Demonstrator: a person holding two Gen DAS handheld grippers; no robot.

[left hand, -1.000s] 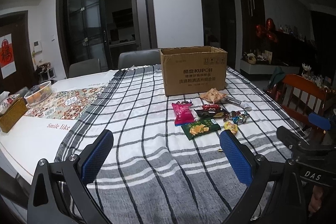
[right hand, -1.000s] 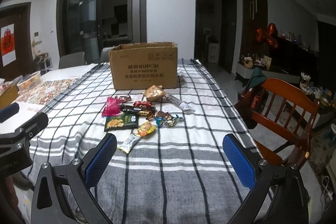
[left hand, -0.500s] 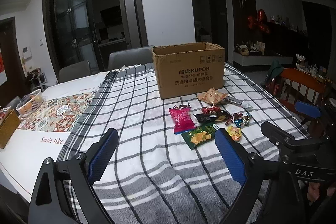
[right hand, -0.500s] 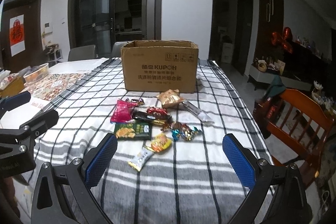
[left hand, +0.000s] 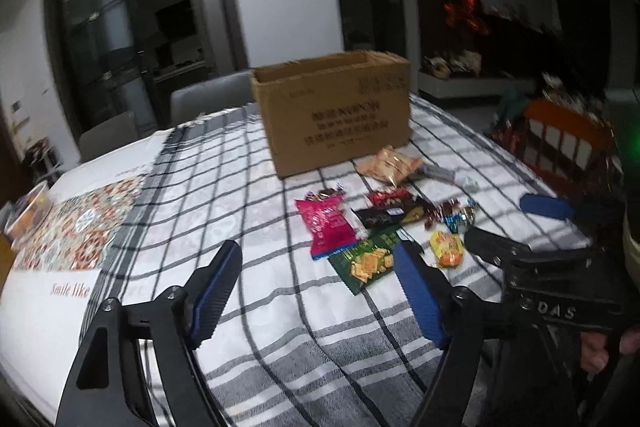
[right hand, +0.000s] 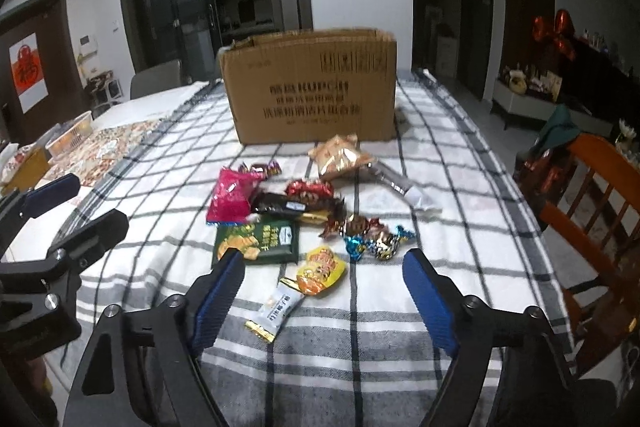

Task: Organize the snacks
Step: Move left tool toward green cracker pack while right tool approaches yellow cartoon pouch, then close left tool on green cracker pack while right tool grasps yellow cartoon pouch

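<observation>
An open cardboard box (right hand: 312, 87) stands on the checked tablecloth (right hand: 400, 307), with several snack packets spread in front of it. Among them are a pink bag (right hand: 232, 197), a green cracker pack (right hand: 260, 239), a yellow packet (right hand: 324, 269), a white bar (right hand: 276, 309) and wrapped candies (right hand: 376, 237). My right gripper (right hand: 326, 267) hovers just short of the yellow packet and white bar, its jaws closing with nothing pressed between them. My left gripper (left hand: 316, 263) hangs left of the pile, jaws closing over bare cloth. The pink bag (left hand: 326, 225) and green pack (left hand: 366, 261) lie just beyond it.
A patterned mat (left hand: 76, 227) and a small basket (right hand: 70, 135) lie at the table's left side. A wooden chair (right hand: 592, 195) stands at the right edge. Grey chairs (left hand: 208, 99) sit behind the table. The right gripper's body (left hand: 552, 279) shows in the left wrist view.
Both grippers have moved forward toward the snack pile and tipped downward. Their jaws have narrowed. The box and packets lie as before.
</observation>
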